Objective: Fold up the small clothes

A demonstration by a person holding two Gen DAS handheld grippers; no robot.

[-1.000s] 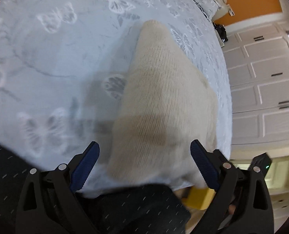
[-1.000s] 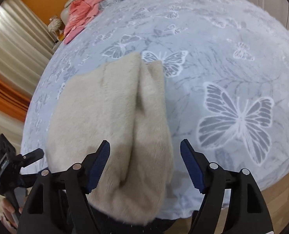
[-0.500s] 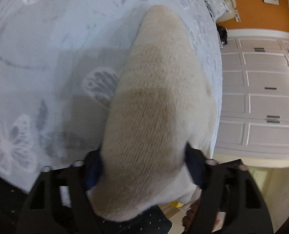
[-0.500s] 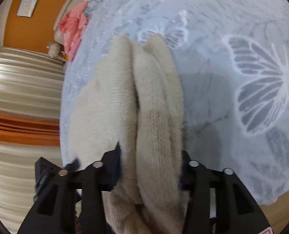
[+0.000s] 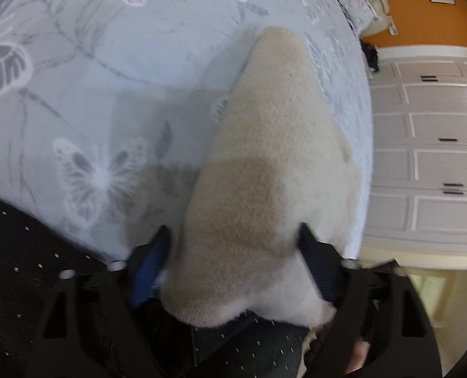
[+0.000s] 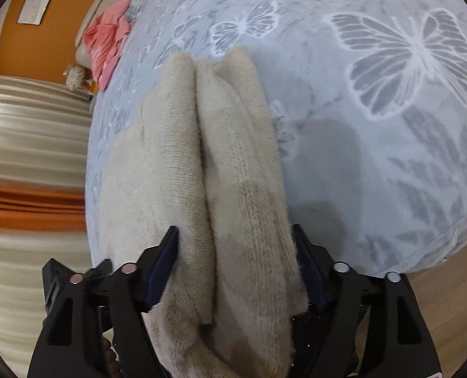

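At the near edge of the bed [image 5: 113, 63], the folded beige sweater [image 5: 265, 189] lies between both claws. Half a second ago they squeezed it; now the left claw [image 5: 233, 264] and the right claw [image 6: 233, 267] are opening, so this fold looks finished.

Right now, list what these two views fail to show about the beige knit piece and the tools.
- Near end of the beige knit garment: right wrist view, cut off by the bottom edge between the right tool fingers.
- Whether the opening left tool pads still press the garment: left wrist view, motion blur and fabric covering them.
- Garment type: both views, it is bunched and folded.
- Pink clothing details: right wrist view, too small.
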